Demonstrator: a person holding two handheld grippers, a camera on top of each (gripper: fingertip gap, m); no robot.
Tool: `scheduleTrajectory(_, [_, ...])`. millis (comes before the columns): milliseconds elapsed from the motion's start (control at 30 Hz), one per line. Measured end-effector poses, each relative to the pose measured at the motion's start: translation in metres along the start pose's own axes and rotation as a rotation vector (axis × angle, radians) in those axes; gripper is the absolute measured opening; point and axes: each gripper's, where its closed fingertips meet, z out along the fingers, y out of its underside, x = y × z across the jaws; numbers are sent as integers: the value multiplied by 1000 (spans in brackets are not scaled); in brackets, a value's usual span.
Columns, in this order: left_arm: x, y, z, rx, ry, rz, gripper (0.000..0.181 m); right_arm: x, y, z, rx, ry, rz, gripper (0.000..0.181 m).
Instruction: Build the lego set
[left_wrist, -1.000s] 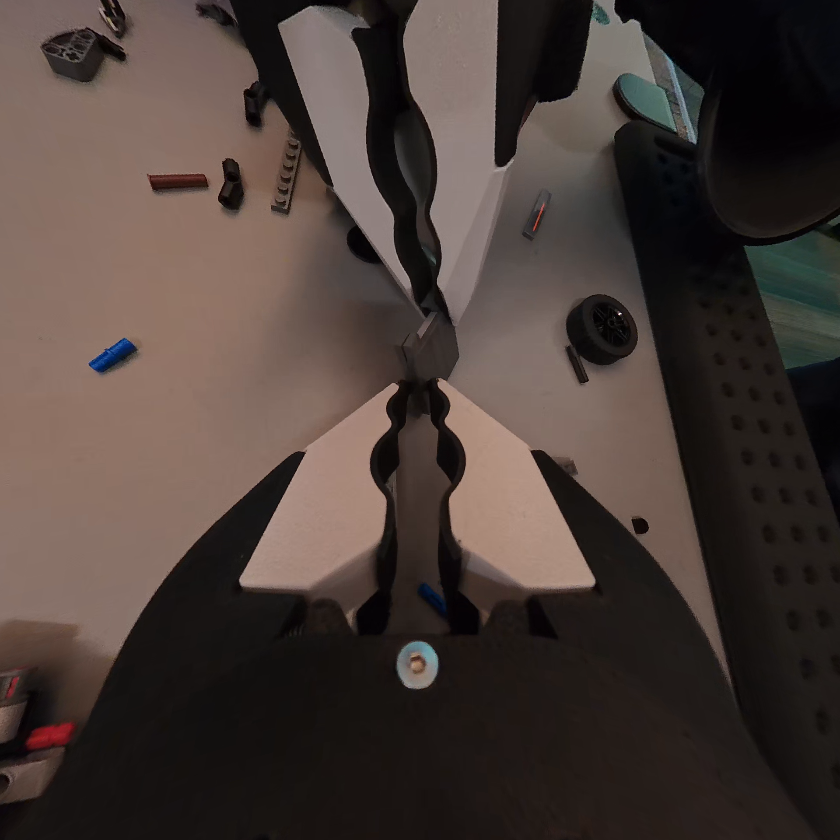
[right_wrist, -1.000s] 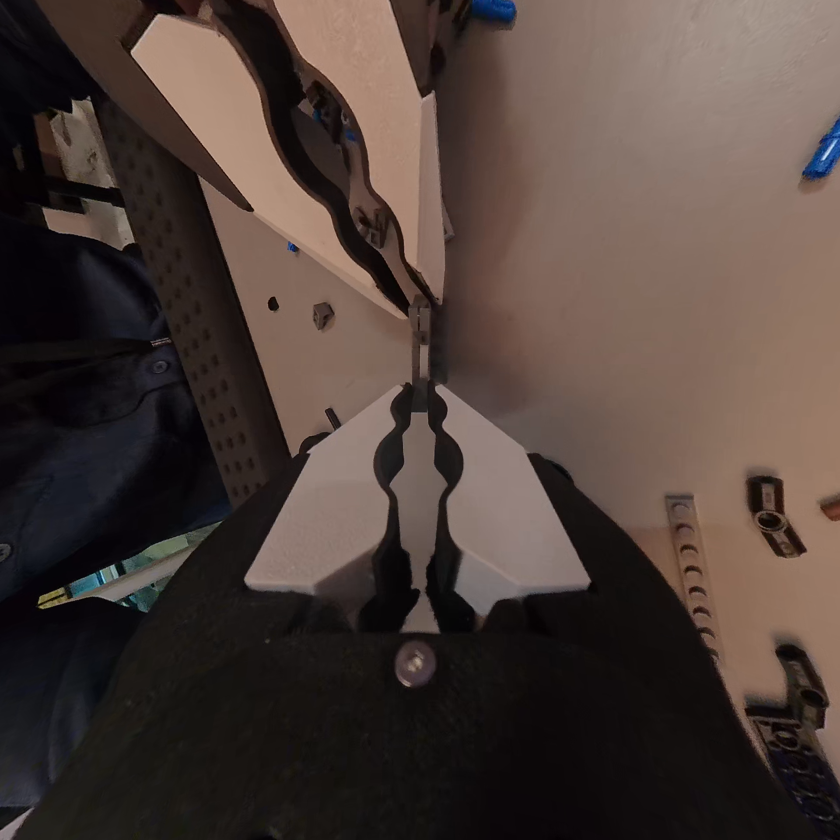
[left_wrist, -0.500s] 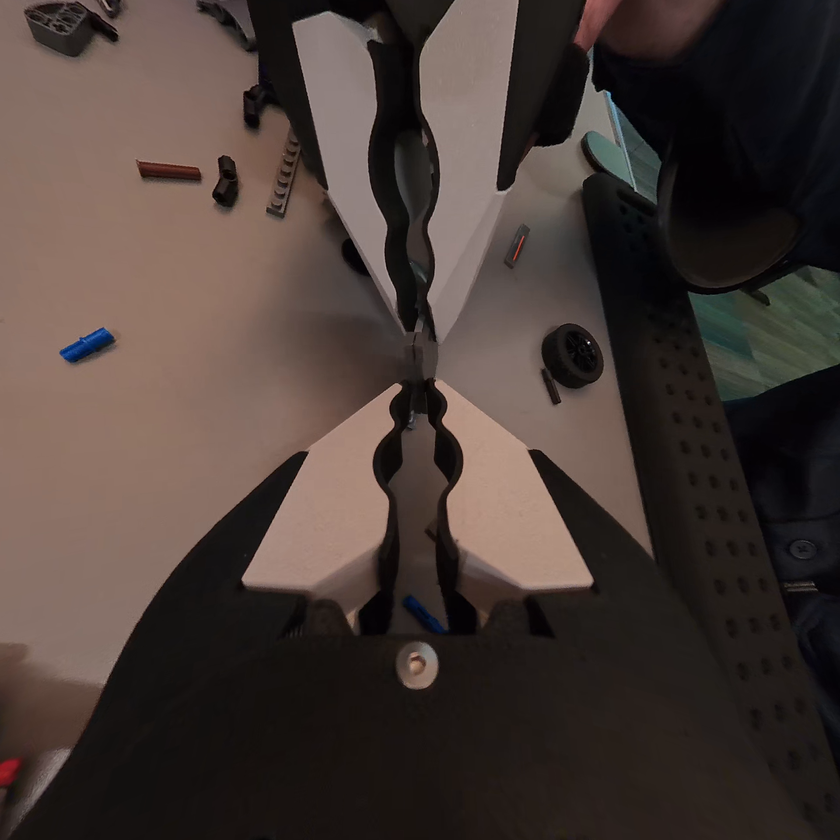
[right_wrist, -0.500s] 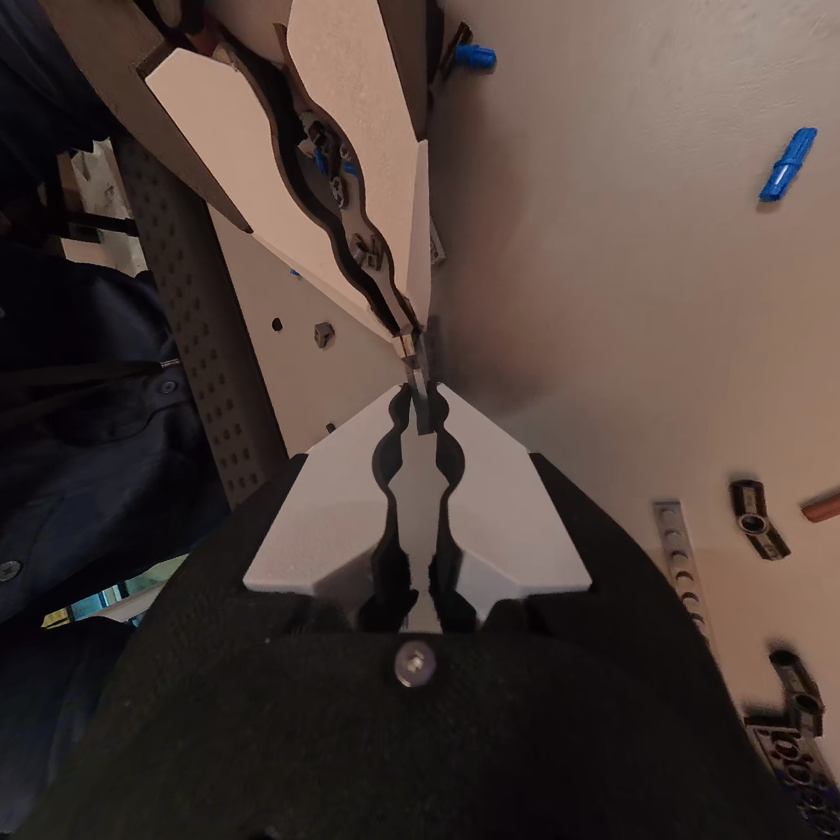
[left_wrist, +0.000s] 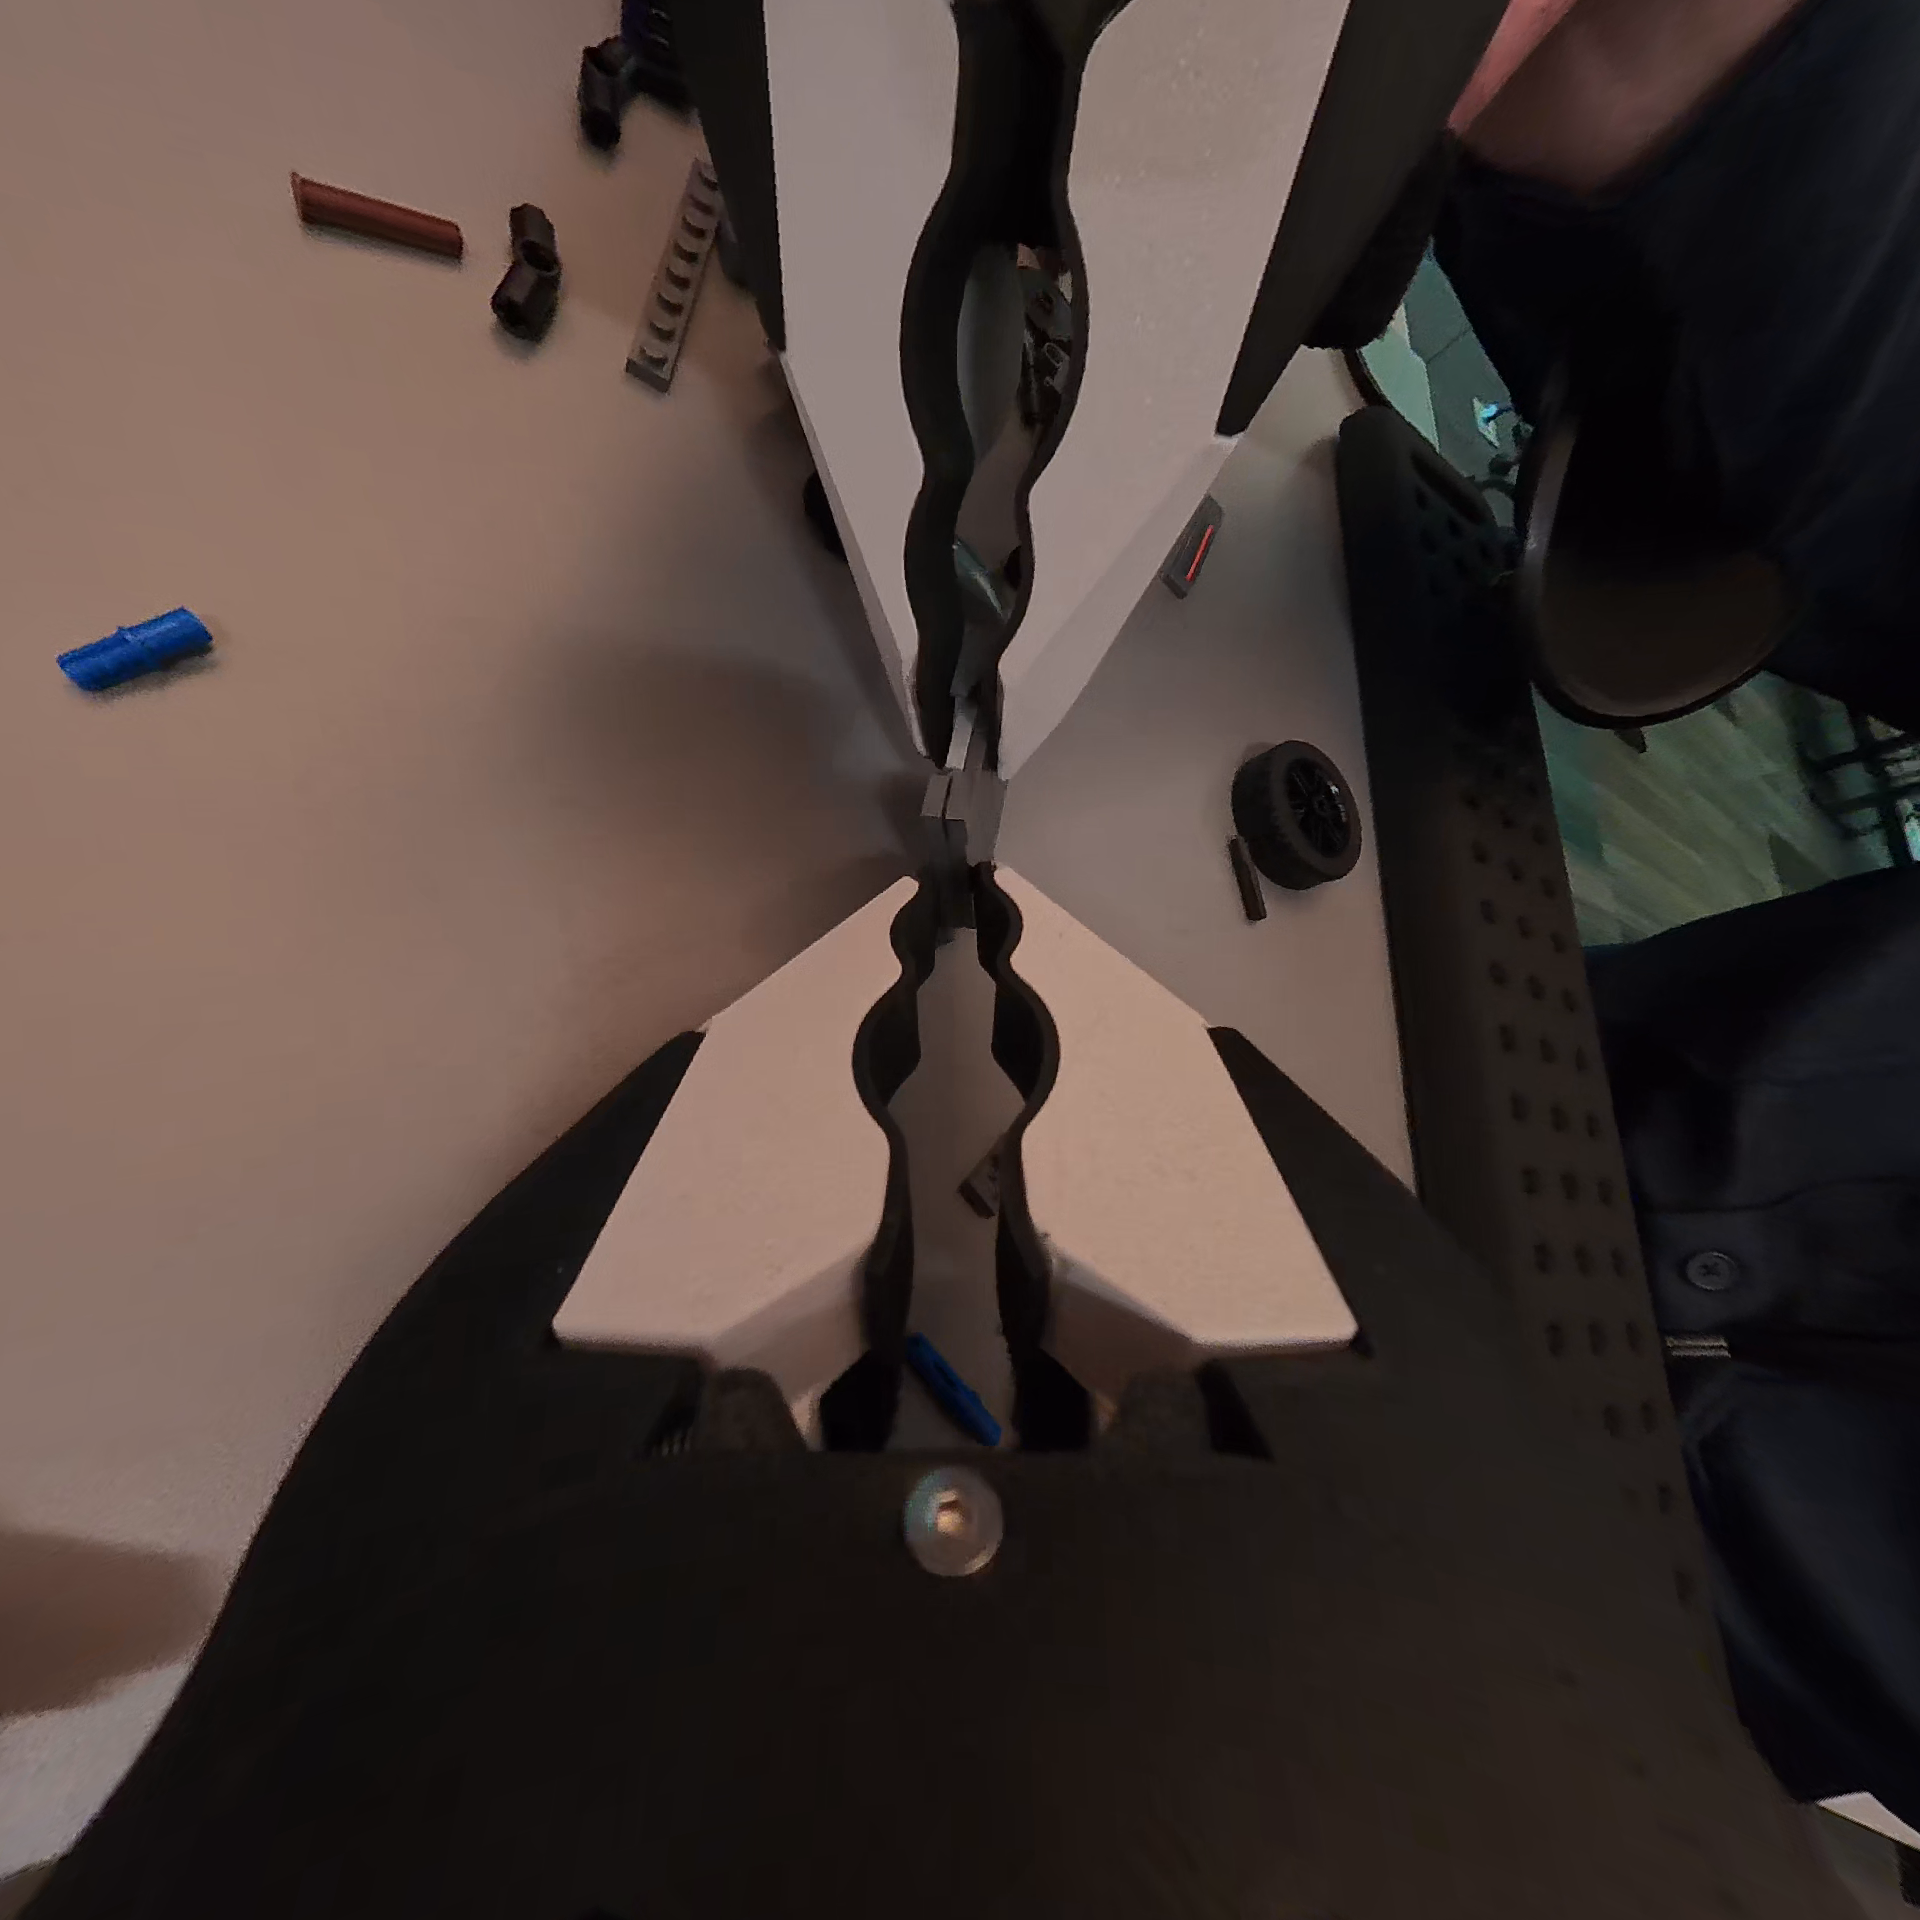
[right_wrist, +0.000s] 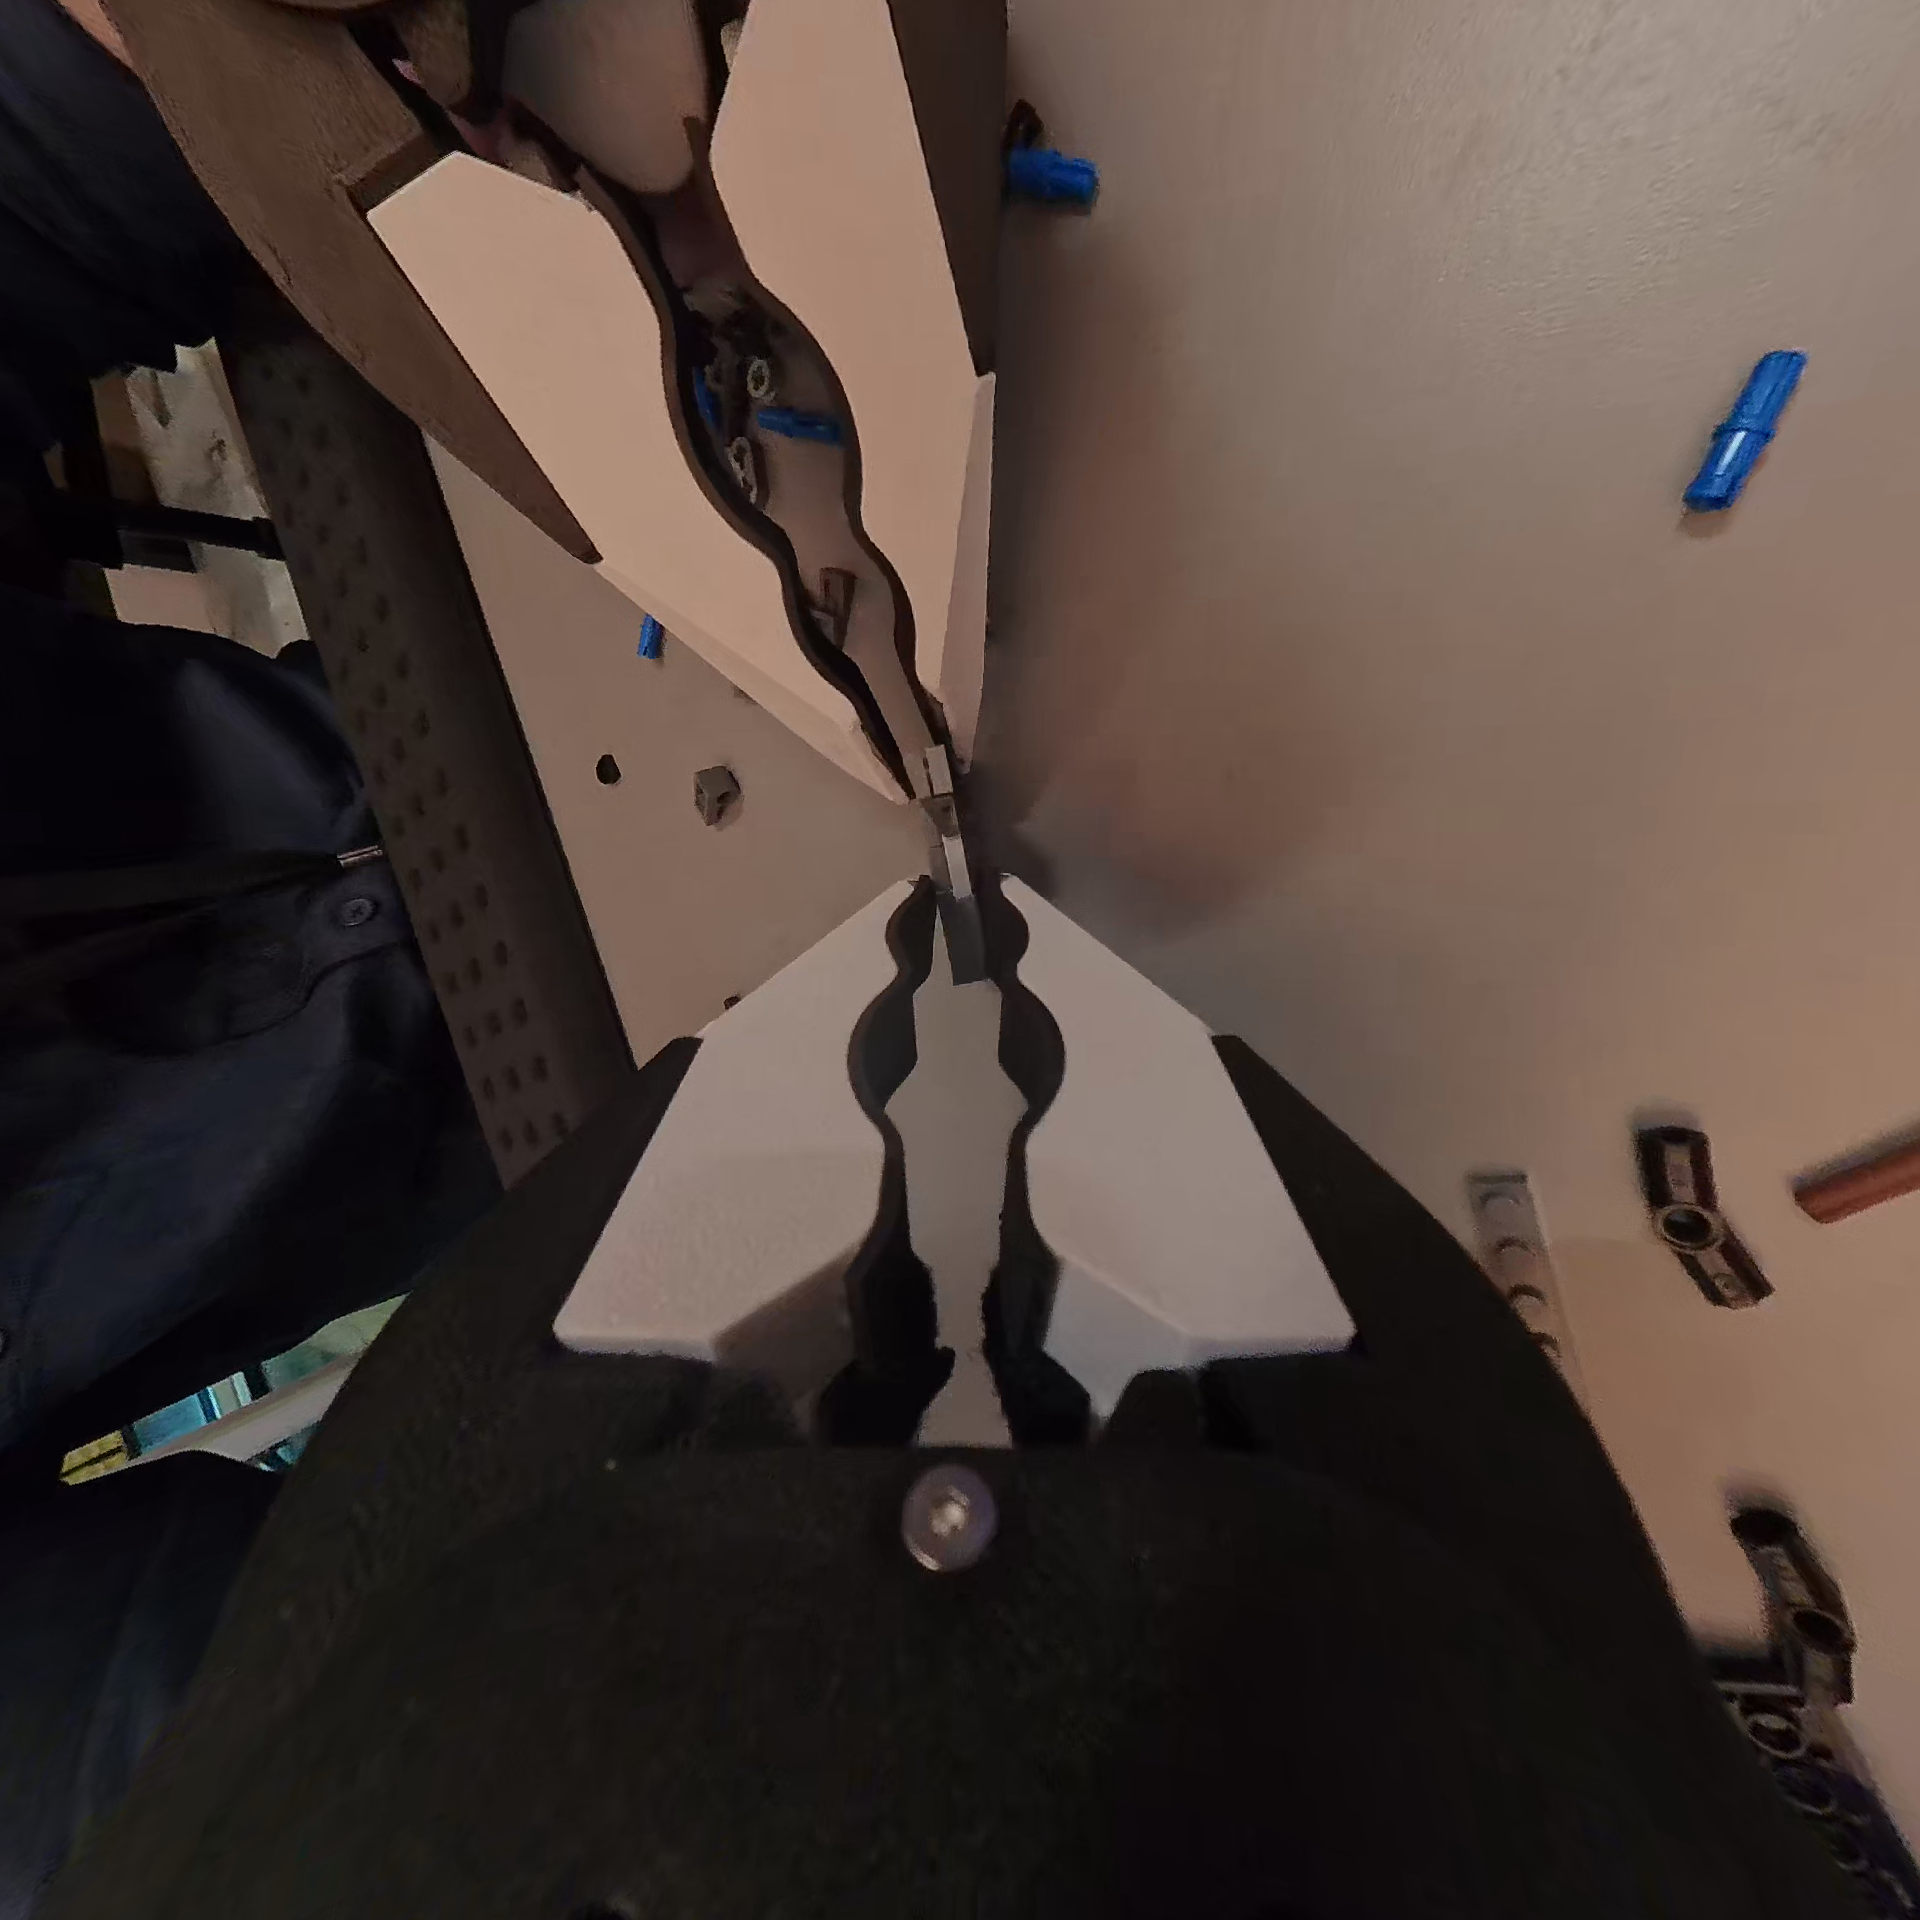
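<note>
Above the table (left_wrist: 364, 935), you are pinching a small grey piece (left_wrist: 961, 816) tip to tip: left gripper (left_wrist: 954, 902) and right gripper (right_wrist: 961, 925) are both clamping it, black wheel (left_wrist: 1299, 816) lying right.

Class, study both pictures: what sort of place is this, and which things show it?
Probably an office or lab desk: a pale table strewn with lego parts, a chair armrest at its edge, and wood-look flooring beyond.

The right tool (right_wrist: 956, 914) and left tool (right_wrist: 930, 774), tips facing, each pinch a small grey piece (right_wrist: 958, 914) above the table (right_wrist: 1455, 727).
</note>
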Motion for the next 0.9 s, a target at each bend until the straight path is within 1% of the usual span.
scheduleTrajectory(433, [-7, 0, -1, 2, -19, -30, 6, 11, 1, 3, -19, 73, 3, 15])
scheduleTrajectory(733, [-10, 3, -1, -17, -61, -1, 9, 16, 2, 7, -51, 126, -12, 20])
scheduleTrajectory(900, [-11, 3, -1, -24, -72, 23, 14, 16, 3, 8, -60, 131, -22, 20])
